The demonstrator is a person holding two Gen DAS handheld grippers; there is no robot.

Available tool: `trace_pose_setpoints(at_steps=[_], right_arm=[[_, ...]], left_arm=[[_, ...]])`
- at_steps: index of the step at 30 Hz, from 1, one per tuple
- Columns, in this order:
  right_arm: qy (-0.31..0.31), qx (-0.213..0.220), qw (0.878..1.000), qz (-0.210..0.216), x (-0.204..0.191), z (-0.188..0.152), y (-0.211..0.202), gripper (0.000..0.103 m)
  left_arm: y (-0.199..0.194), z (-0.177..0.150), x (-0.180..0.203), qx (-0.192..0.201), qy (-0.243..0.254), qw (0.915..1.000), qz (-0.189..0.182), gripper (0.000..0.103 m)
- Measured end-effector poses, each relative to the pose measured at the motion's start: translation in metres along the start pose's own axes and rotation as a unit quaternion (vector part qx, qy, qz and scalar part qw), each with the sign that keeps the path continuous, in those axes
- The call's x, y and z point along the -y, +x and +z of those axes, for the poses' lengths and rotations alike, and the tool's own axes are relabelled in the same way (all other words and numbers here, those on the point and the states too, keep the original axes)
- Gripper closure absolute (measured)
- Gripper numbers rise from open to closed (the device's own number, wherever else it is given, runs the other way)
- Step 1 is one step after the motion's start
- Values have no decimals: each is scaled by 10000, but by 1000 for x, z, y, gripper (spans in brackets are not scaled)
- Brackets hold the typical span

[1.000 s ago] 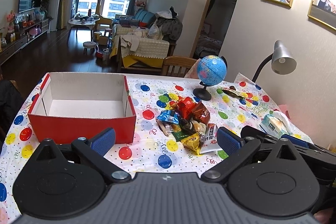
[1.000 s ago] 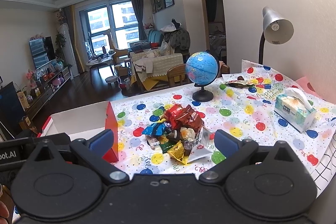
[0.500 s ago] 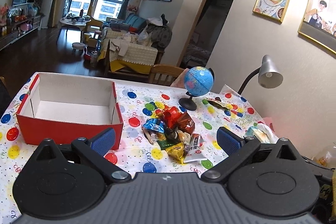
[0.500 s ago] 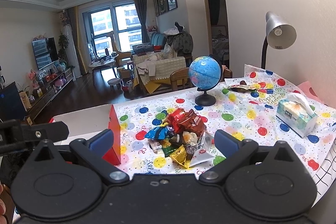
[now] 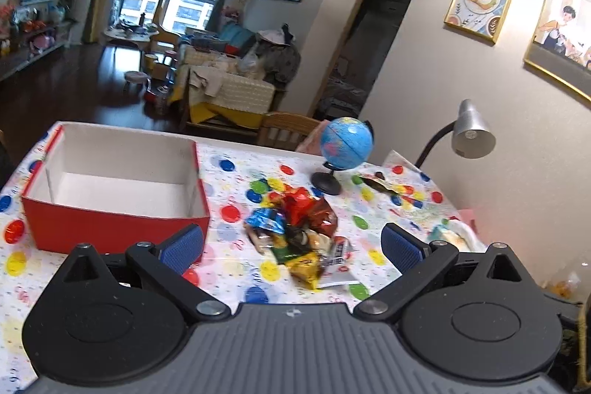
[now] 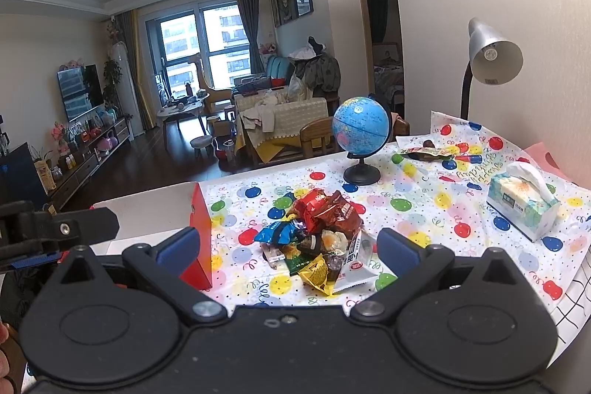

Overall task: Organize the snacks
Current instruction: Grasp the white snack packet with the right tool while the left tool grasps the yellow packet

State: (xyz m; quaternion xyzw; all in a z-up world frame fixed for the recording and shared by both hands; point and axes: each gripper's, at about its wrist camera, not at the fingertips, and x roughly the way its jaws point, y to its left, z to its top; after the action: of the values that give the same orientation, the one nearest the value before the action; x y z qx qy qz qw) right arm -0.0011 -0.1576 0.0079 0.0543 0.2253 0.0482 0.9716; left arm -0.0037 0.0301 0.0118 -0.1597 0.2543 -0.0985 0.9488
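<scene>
A pile of snack packets in red, blue, yellow and white wrappers lies on the balloon-print tablecloth; it also shows in the right wrist view. A red cardboard box with a white, empty inside stands to its left, and its red corner shows in the right wrist view. My left gripper is open and empty, held above and short of the pile. My right gripper is open and empty, also above and short of the pile.
A blue globe on a black stand is behind the pile. A grey desk lamp and a tissue pack are at the right. One more packet lies at the far right. A wooden chair stands beyond the table.
Both grippers have risen and pulled back a little, so the table looks smaller and lower. The left view has tilted. Both stay open. The snacks and box have not moved.
</scene>
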Motion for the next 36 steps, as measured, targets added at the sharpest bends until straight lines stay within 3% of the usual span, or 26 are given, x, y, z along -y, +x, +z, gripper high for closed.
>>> trace_pose_setpoints(at_steps=[9, 19, 24, 26, 30, 32, 36], right_arm=[[182, -269, 9995, -20, 24, -6, 21, 3], [93, -816, 9965, -133, 80, -13, 93, 6], [-66, -1049, 9943, -158, 100, -11, 140, 8], [-43, -1122, 9935, -155, 108, -9, 157, 8], [-132, -1290, 9915, -73, 118, -8, 193, 18], [-180, -1378, 9903, -21, 120, -11, 205, 18], [-188, -1625, 9865, -7, 125, -19, 231, 26]], left_arm=[[42, -5, 8, -345, 9, 9994, -54, 0], [128, -18, 35, -1027, 436, 9938, 12, 0], [166, -18, 40, -928, 367, 9947, 247, 0], [183, -19, 45, -881, 579, 9936, 400, 0], [221, -27, 55, -1146, 805, 9886, 551, 0], [237, -32, 55, -1315, 813, 9864, 560, 0], [267, -44, 43, -1703, 545, 9814, 704, 0]])
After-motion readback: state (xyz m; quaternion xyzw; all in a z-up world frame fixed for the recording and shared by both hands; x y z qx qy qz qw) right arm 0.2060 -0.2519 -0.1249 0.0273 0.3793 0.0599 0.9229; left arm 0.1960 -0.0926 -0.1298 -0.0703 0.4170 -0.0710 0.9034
